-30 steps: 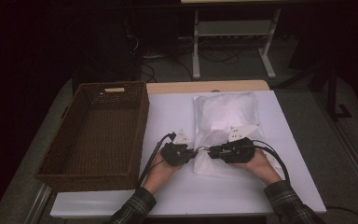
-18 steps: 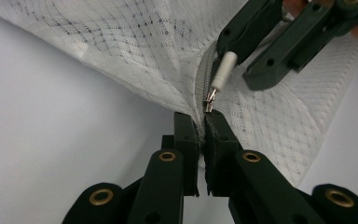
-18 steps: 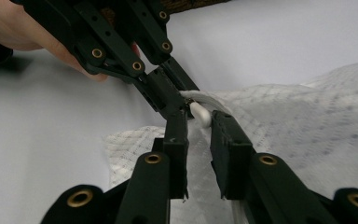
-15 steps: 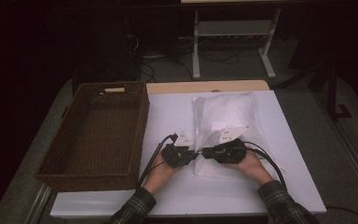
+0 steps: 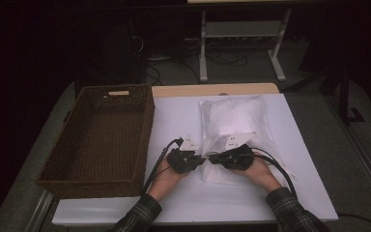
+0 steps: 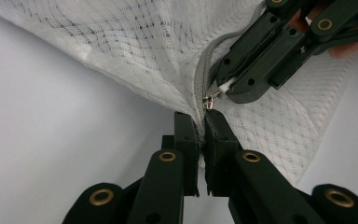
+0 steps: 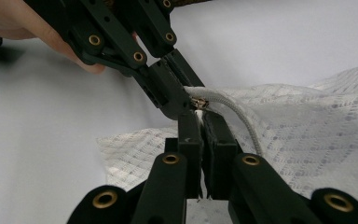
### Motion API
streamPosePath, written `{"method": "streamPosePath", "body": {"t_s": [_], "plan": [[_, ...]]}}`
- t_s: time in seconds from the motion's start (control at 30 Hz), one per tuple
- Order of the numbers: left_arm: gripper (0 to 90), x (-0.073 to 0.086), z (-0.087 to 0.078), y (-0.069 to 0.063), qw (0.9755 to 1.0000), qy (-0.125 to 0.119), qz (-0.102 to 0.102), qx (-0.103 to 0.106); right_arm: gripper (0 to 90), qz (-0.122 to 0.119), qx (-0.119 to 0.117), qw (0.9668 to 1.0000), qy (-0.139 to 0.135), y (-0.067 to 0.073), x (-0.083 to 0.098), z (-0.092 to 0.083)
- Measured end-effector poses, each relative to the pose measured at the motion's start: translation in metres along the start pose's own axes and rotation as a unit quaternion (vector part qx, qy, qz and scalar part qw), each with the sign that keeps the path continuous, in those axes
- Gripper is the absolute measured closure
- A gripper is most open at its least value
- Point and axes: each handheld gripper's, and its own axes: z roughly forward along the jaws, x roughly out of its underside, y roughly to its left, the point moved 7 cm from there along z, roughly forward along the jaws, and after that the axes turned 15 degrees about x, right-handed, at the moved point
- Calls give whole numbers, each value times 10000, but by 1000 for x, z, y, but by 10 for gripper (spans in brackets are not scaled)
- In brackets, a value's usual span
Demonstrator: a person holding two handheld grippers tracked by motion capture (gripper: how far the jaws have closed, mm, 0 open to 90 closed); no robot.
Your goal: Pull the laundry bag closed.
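Mesh bag (image 5: 234,130) lies flat on the white tabletop (image 5: 174,121), right of the brown wicker basket (image 5: 99,140), near end toward the person. Both tools meet at the bag's near-left corner, tips almost touching. Left tool (image 5: 199,162): jaws clamped narrow on the bag fabric right at the end of the zipper (image 6: 199,79); in the left gripper view (image 6: 201,123) mesh is pinched between the pads, just below the metal slider (image 6: 209,100). Right tool (image 5: 210,158): jaws have just been closing, now pressed together on the small white pull tab at the slider; the right gripper view (image 7: 200,122) shows white material caught between the pads, with the slider (image 7: 198,102) just beyond the tips. The left gripper view shows the same from the other side, tab (image 6: 224,87) nipped in the right tool's tips. Zipper tape curves away from the slider along the bag's edge. Bag corner lifted slightly off the tabletop between the two tools; rest of the bag lies flat. Basket well apart from both tools.
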Motion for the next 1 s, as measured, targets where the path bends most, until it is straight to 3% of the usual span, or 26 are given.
{"method": "streamPosePath", "body": {"t_s": [0.33, 1.0], "plan": [[852, 2, -4, 2, 9999, 12, -124, -25, 862, 55, 141, 9999, -30, -8, 2, -8], [851, 6, -6, 5, 9998, 107, -155, -1, 861, 356, 543, 9979, -83, -29, 22, -41]]}}
